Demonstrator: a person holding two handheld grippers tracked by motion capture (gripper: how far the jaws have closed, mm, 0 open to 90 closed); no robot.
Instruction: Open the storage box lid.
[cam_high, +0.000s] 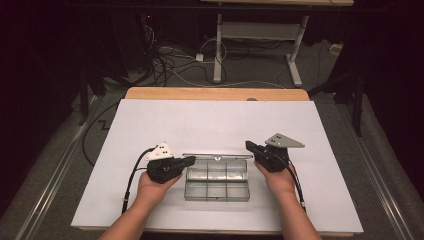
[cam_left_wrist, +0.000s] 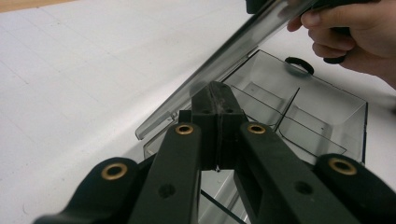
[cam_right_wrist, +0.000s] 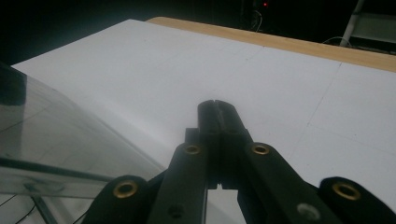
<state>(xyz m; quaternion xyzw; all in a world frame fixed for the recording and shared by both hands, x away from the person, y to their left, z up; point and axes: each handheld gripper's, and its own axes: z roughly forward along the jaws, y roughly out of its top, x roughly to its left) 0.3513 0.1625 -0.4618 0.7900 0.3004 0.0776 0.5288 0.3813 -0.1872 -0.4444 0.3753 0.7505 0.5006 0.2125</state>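
1. There's a clear plastic compartment box (cam_high: 217, 180) sitting on the white tabletop (cam_high: 210, 125) near the person's edge, right between the two hands. Its lid (cam_high: 217, 156) is swung up and stands along the far side of the box.
2. The left gripper (cam_high: 187, 160) sits at the box's left end, tip right by the lid's left corner. In the left gripper view its jaws are pressed flat together, just a thin seam between them. The tip overlaps the lid edge (cam_left_wrist: 219, 65), but I honestly can't tell whether it's touching or only in front.
3. The right gripper (cam_high: 248, 145) is at the lid's right end. The right gripper view shows its jaws squeezed together too, nothing between them, with the lid as a blurry clear sheet (cam_right_wrist: 56, 135) cut off at the left edge.
4. The left gripper view catches the right hand (cam_left_wrist: 350, 37) up top, cut off by the frame.
5. The dividers inside the box (cam_left_wrist: 285, 112) are visible, but the compartments are see-through and hard to read.
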